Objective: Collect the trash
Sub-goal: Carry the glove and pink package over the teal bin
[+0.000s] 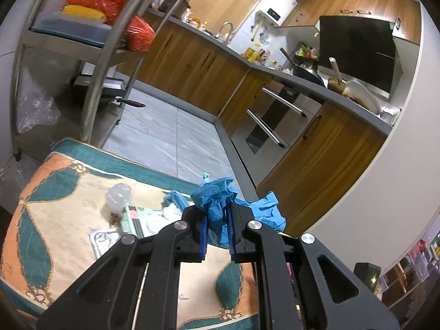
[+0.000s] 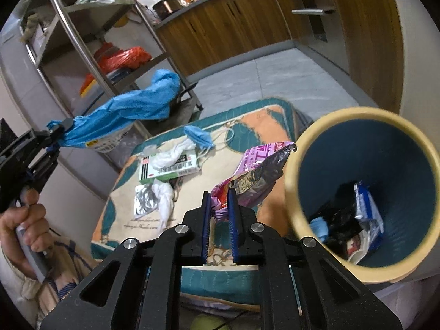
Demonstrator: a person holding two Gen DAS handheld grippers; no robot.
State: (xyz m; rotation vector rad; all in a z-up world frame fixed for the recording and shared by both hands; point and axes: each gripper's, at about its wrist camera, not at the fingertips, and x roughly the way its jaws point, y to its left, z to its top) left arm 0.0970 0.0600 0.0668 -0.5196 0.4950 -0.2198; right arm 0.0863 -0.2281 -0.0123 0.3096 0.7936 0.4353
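Note:
My left gripper [image 1: 217, 214] is shut on a crumpled blue glove [image 1: 220, 195] and holds it above the patterned mat [image 1: 55, 198]. The right wrist view shows that gripper [image 2: 59, 132] at the left with the glove [image 2: 132, 107] hanging from it. My right gripper [image 2: 219, 196] is shut on a purple foil snack wrapper [image 2: 258, 170], held beside the rim of a blue bin [image 2: 324, 126] with trash inside. On the mat lie a green-and-white box [image 2: 170, 167], white tissues [image 2: 165, 198], a foil packet [image 2: 144, 202] and a blue face mask [image 2: 199, 137].
A steel shelf rack [image 2: 90, 44] with red bags stands behind the mat. Wooden kitchen cabinets [image 1: 192, 63] and an oven [image 1: 272, 118] line the far side of the grey tile floor [image 1: 170, 137]. A clear plastic wad [image 1: 118, 195] lies on the mat.

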